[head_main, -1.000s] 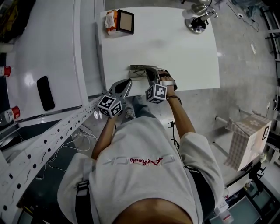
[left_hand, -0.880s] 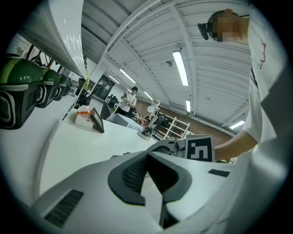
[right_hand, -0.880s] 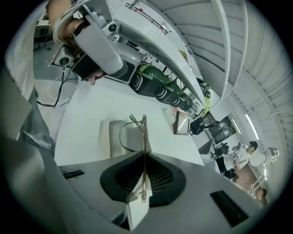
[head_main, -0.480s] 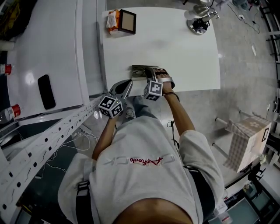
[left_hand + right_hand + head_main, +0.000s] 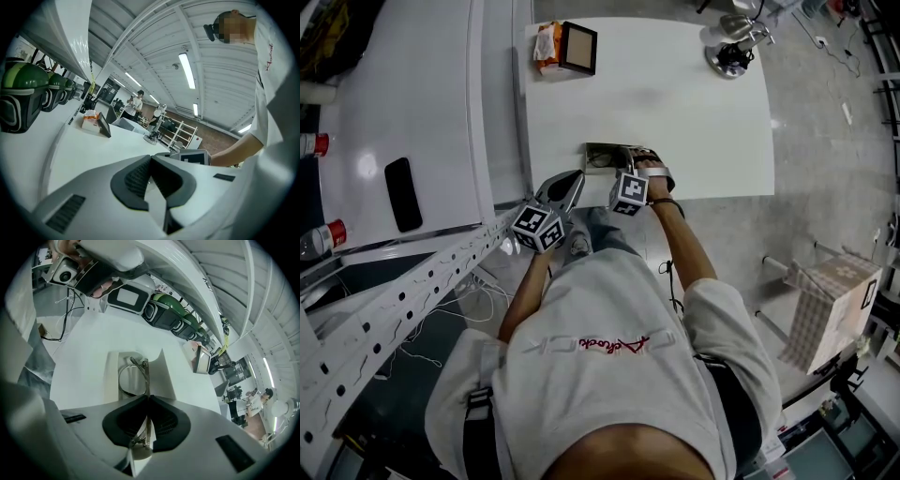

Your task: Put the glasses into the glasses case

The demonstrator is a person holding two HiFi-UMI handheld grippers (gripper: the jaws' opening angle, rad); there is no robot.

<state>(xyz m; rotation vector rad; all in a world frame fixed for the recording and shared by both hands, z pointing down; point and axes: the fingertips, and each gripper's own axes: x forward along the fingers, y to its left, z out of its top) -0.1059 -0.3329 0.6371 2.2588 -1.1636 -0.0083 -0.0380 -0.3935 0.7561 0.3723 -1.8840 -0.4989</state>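
Right gripper (image 5: pixel 147 398): jaws pressed onto the thin metal-framed glasses (image 5: pixel 146 377), pinching the frame edge-on.
Glasses: hang from those jaws, one round lens lowered between the raised sides of the open pale grey glasses case (image 5: pixel 110 376).
Case: lies near the front edge of the white table (image 5: pixel 93 333).
Left gripper (image 5: pixel 151 159): jaws pressed together on nothing, held off the table's near edge.
Change: over the last second the right gripper edged forward over the case, then nearly settled; the left gripper stayed put.
Meaning: insertion looks almost complete; release seems the likely next step.
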